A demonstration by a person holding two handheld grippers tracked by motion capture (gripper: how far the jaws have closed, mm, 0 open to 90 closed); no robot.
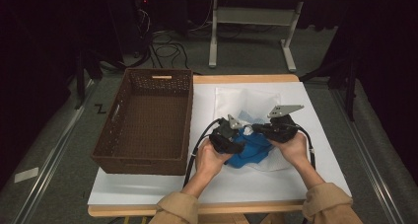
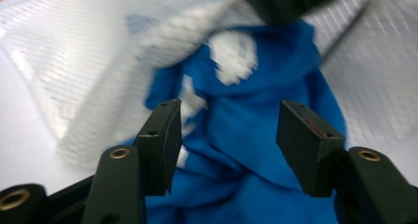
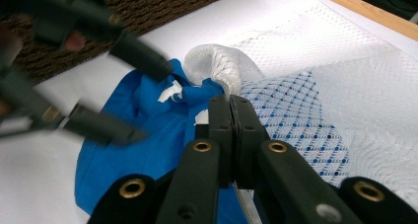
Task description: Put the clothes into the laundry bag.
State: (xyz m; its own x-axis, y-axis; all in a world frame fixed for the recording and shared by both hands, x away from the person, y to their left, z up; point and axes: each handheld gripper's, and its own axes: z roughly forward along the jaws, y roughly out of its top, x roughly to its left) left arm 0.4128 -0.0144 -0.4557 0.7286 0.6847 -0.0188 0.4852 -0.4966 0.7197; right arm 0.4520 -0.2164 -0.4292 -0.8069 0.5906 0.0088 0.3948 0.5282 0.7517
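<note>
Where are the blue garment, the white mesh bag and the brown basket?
blue garment (image 2: 256, 150): left gripper view, its folded middle.
white mesh bag (image 3: 345, 61): right gripper view, its flat netting.
brown basket (image 1: 143, 157): high view, its near wall.

brown wicker basket (image 1: 148, 120) | white board (image 1: 148, 189) | cables, perhaps (image 1: 167, 49)

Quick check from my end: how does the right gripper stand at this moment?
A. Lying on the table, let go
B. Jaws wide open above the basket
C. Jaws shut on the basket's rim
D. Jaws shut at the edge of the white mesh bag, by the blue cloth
D: in the right gripper view the right gripper has its jaws pressed together at the rolled edge of the white mesh bag, beside the blue cloth.
</note>
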